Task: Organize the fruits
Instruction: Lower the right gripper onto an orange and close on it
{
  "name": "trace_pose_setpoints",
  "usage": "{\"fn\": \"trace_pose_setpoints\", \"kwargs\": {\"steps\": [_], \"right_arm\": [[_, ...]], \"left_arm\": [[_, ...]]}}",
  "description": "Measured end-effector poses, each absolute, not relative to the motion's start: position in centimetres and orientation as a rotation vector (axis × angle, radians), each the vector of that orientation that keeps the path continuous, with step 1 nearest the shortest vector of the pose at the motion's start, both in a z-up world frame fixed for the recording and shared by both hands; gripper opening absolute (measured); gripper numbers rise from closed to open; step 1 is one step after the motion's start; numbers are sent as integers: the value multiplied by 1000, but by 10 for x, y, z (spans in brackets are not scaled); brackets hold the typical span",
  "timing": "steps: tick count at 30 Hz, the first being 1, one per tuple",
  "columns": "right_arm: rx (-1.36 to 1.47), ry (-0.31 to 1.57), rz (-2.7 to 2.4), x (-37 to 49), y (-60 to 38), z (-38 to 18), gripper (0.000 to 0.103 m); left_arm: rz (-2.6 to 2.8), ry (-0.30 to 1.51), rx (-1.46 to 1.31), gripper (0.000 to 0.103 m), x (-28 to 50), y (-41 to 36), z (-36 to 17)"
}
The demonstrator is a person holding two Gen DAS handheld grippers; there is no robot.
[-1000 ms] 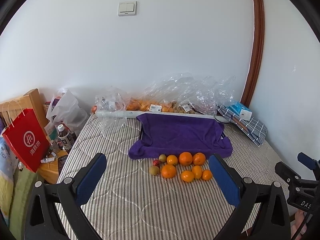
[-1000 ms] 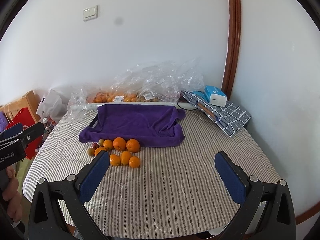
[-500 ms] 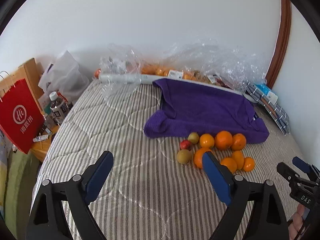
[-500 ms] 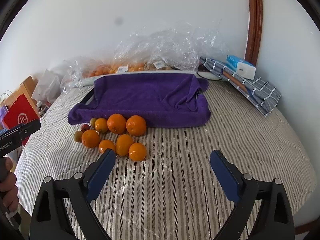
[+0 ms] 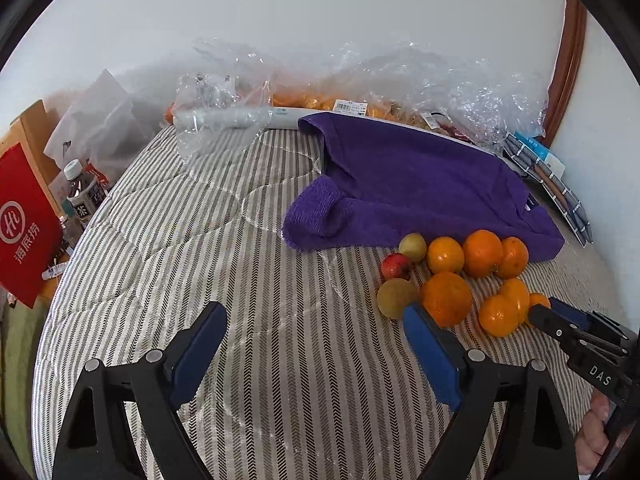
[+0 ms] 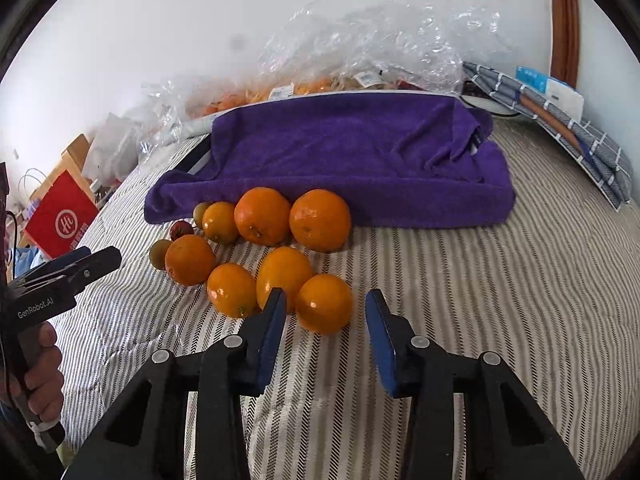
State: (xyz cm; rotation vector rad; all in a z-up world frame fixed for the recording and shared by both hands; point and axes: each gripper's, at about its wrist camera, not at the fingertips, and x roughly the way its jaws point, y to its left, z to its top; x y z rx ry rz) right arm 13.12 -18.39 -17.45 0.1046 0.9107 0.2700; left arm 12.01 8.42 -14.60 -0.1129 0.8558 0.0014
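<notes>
Left wrist view. Item: left gripper (image 5: 316, 344), black frame with blue-padded fingers (image 5: 430, 354), spread wide, nothing held, poised over the grey-and-white striped quilted bed (image 5: 200, 240). Item: folded purple terry towel (image 5: 416, 184), taken as landmark, laid on the bed. Item: cluster of round orange citrus fruits (image 5: 472, 276), set on the bed just in front of the towel's near edge; a yellow-green fruit (image 5: 413, 246), a small red fruit (image 5: 395, 266) and a larger brownish-green fruit (image 5: 396, 298) are grouped at the cluster's left. Item: crumpled clear plastic bags (image 5: 400, 80), piled behind the towel against the wall. Item: red paper carrier bag (image 5: 24, 228), well to the left of the towel, beside the bed.

Right wrist view. Item: right gripper (image 6: 326, 330), fingers (image 6: 272, 330) moderately parted, empty, placed either side of the nearest orange fruit (image 6: 324, 302) without contact being discernible. That fruit lies at the front of the cluster, in front of the towel (image 6: 340, 152). Item: left gripper (image 6: 78, 266), seen left of the cluster.
</notes>
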Motion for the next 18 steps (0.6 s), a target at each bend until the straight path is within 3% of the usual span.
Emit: {"fn": "trace_pose_setpoints", "kwargs": {"steps": [4,11,15,18], "right_arm": [[107,948,299,139,-184,-182,32],[22,914,261,136,-198,-178,32],[35,939,265,142,-205,-183,32],[35,932,265,145,-206,-183,32]], "left_arm": [[-19,864,-137,89,126,83,-153],[-72,876,-144,89,140,71,-160],[-82,910,-118,72,150,62,-167],[-94,915,-112,65,153,59,-169]]}}
